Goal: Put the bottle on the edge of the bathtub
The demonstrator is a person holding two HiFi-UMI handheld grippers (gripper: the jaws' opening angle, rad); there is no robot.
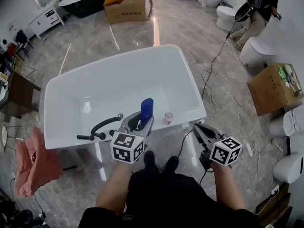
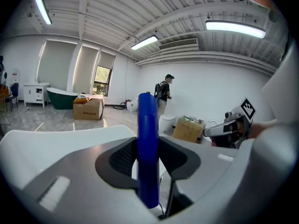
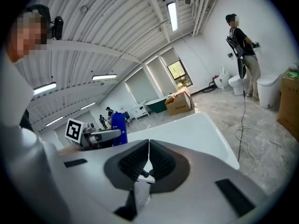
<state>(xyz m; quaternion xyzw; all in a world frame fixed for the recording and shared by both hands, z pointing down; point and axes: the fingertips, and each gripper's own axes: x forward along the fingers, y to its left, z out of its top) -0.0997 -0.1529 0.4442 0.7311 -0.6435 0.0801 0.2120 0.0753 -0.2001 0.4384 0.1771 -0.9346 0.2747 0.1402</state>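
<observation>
The blue bottle point(image 1: 147, 109) is standing upright between the jaws of the left hand-held gripper point(image 1: 137, 122), which is gripping it low on the body while the upper part is rising clear above the jaws. It is hanging over the near edge of the white bathtub point(image 1: 191, 80), toward the near right corner, and is not resting on the rim yet.

The bottle is looking like a slim, rigid plastic one with a smooth, glossy skin. It is probably light, stiff enough for a firm squeeze and a little slippery. A hold on the lower body, as now, is leaving the base free to meet the rim, though a tall narrow shape like this may be tipping easily on a rounded edge.

The right hand-held gripper point(image 1: 199, 131) is waiting beside the near right corner with its jaws pressed together on nothing.

The head view alone is showing the rim below: a small capped item point(image 1: 168, 117) is sitting on the near edge just right of the bottle, and a black tap fitting point(image 1: 102, 126) is lying to its left. The left gripper view is showing the pads pressing the bottle point(image 2: 147, 153) on both sides. The right gripper view point(image 3: 148, 164) is confirming that nothing is held there.
</observation>
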